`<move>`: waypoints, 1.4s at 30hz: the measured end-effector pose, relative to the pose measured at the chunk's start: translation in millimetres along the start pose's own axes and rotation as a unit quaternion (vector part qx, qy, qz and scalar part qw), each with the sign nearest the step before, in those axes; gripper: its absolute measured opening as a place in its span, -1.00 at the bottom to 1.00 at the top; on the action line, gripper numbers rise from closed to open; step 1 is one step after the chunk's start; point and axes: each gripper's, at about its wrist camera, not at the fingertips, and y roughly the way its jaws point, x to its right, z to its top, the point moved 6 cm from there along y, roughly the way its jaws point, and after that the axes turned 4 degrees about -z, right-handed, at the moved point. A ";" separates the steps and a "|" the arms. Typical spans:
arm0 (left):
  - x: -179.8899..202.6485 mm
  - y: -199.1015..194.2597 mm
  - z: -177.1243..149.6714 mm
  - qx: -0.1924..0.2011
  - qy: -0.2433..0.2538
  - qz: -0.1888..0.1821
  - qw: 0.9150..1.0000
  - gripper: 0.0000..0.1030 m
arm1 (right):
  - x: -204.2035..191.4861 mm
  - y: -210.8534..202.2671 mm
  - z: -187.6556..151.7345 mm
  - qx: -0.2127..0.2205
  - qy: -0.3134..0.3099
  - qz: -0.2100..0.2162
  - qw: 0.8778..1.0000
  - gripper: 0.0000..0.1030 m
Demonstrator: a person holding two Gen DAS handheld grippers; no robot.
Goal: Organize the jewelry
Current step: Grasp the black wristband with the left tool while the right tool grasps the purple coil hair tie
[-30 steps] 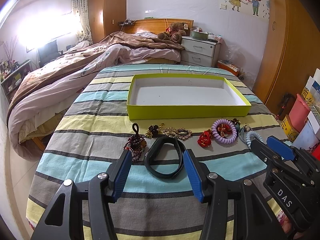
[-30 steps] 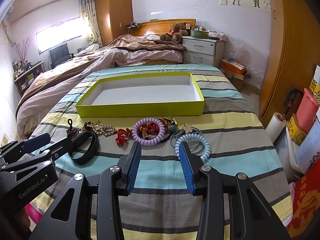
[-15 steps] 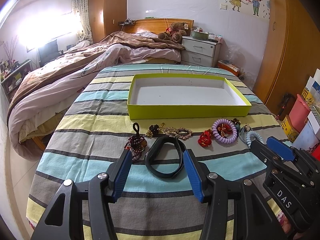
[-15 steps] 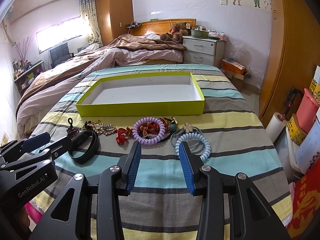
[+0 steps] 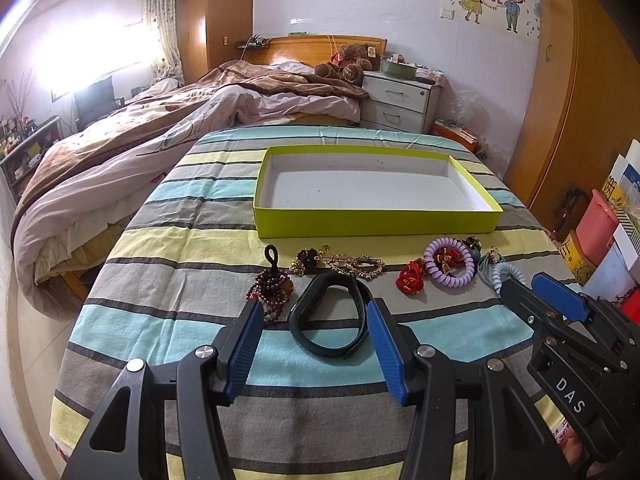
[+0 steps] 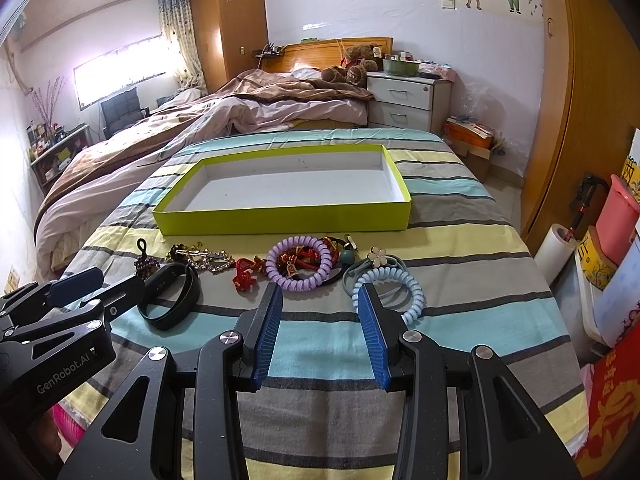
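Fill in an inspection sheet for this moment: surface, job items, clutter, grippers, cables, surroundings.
Surface: striped bedsheet, lightly wrinkled.
Job's things: green tray empty; black band, dark bead bracelet, gold chain, red knot, purple coil tie, blue coil tie in a row before it.
Clutter: nothing seen on the sheet.
Grippers: left gripper open, framing the band; right gripper open, empty.
Cables: nothing seen.
Surroundings: unmade bed, nightstand, wardrobe.

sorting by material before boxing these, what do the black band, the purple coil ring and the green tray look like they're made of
Black band: looks like matte rubber or silicone, a smooth, dull loop holding its shape.
Purple coil ring: probably glossy plastic, a springy spiral that catches light.
Green tray: seems to be cardboard, with thin straight walls, crisp folded corners and a white paper-like inside.
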 end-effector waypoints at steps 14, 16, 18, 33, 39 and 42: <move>-33.1 12.2 12.5 -0.015 -0.023 -0.048 0.998 0.04 | 20.9 21.4 20.5 -0.007 0.012 0.061 0.998 -0.22; -39.7 12.3 13.4 -0.016 -0.030 -0.052 0.998 0.04 | 20.3 29.7 21.2 -0.024 0.016 0.092 0.995 -0.22; -49.2 14.8 13.2 -0.022 -0.044 -0.055 0.997 0.04 | 21.7 39.8 21.1 -0.043 0.019 0.105 0.993 -0.22; -55.0 30.6 1.9 -0.057 -0.054 -0.078 0.994 0.04 | 6.0 77.4 19.4 -0.085 -0.028 0.116 0.989 -0.37; -51.0 31.5 0.3 -0.060 -0.057 -0.094 0.992 0.04 | 6.7 82.2 20.4 -0.092 -0.041 0.106 0.989 -0.65; -49.4 31.7 -1.9 -0.064 -0.055 -0.096 0.992 0.04 | 7.9 83.7 20.1 -0.093 -0.039 0.104 0.989 -0.77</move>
